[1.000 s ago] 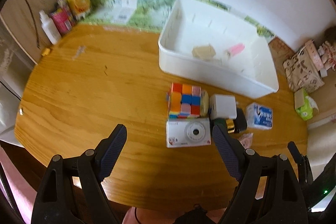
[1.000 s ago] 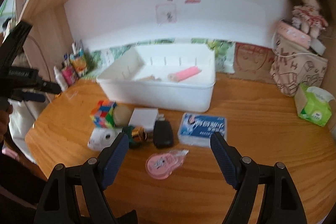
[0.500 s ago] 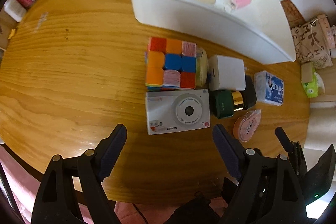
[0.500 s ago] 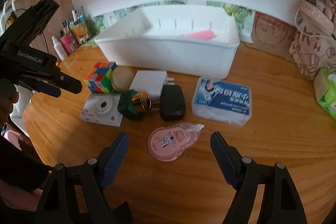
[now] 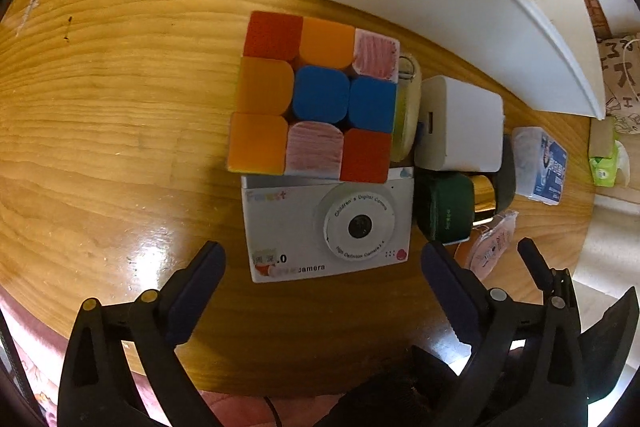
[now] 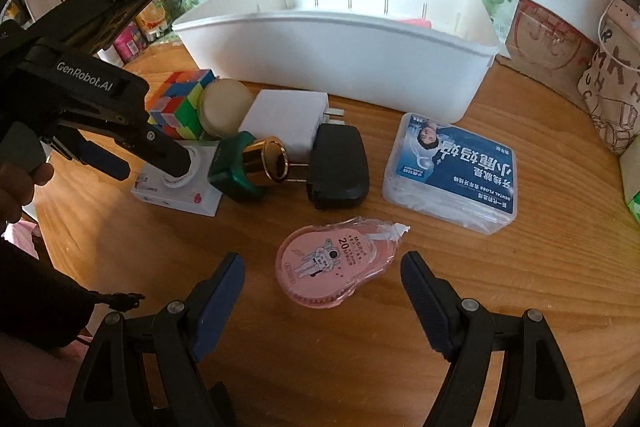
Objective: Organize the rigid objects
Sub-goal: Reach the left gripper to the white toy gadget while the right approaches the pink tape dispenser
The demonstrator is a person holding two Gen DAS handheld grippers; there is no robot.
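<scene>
Both grippers have dropped toward the table [image 5: 100, 115] since the earlier frames, so the objects now fill far more of each view. The left gripper [image 5: 322, 267] points steeply down over the white toy camera [image 5: 320, 227]; its jaws have just been opening wider and stand spread to either side of the camera's near edge, the pads pressing on nothing. The right gripper [image 6: 322, 279] hangs open too, its fingers flanking the pink tape dispenser [image 6: 332, 267] without touching it.

The camera lies flat, lens up, with the cube [image 5: 312, 95] touching its far edge. Right of the cube sit a round cream case [image 5: 406, 115] on edge and a white charger [image 5: 460, 125]. A green bottle [image 5: 444, 211] with a gold collar lies just right of the camera, and a black plug [image 6: 338, 165] lies against the charger's prongs. A floss box [image 6: 452, 167] rests further right, apart from the rest.

The white bin [image 6: 340, 55] stands behind the row, with a pink item [image 6: 416, 23] inside. In the right wrist view a hand [image 6: 16, 187] holds the left gripper above the camera.
</scene>
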